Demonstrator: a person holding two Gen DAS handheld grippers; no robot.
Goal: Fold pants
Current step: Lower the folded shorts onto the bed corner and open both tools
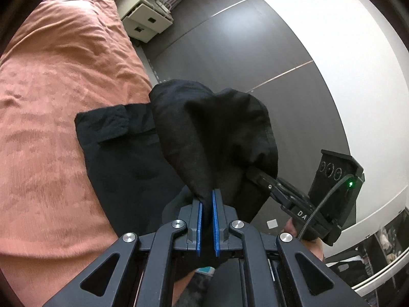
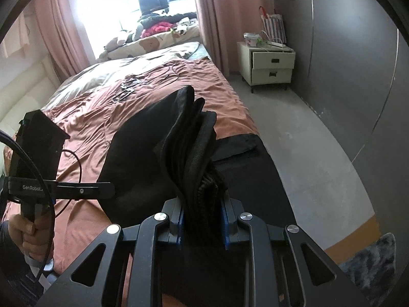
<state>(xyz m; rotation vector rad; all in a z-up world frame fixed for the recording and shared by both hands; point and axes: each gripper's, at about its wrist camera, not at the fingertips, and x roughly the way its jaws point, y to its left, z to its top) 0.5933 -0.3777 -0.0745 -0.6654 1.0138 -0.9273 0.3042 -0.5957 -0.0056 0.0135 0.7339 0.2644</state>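
Rust-coloured bedding (image 1: 58,81) covers the bed you are working over, with a cream nightstand (image 2: 268,64) at about one o'clock in the right wrist view and grey floor (image 2: 306,138) beyond the mattress edge.

Your black pants (image 1: 120,158) lie partly flat on the bedding near the bed's edge, and one end is lifted off the cover and bunched between your two tools. In the left wrist view the flat part runs from ten o'clock toward the middle, with a pocket flap showing on it; the raised fabric stands at twelve o'clock from the left gripper (image 1: 207,199).

That left gripper is clamped almost completely together on a thin pinch of cloth. Your right gripper (image 2: 203,212) is closed on a much thicker wad, several stacked layers, possibly the waistband, so its blue pads sit further apart. From the left tool, the right one enters at about three o'clock, both biting the same raised end.

The relation that matters: the flat portion lies ahead of both tools along the bed edge, so the fold probably carries the held end forward over it. Both hands look about equally near; keep them level so the lifted edge lands square.
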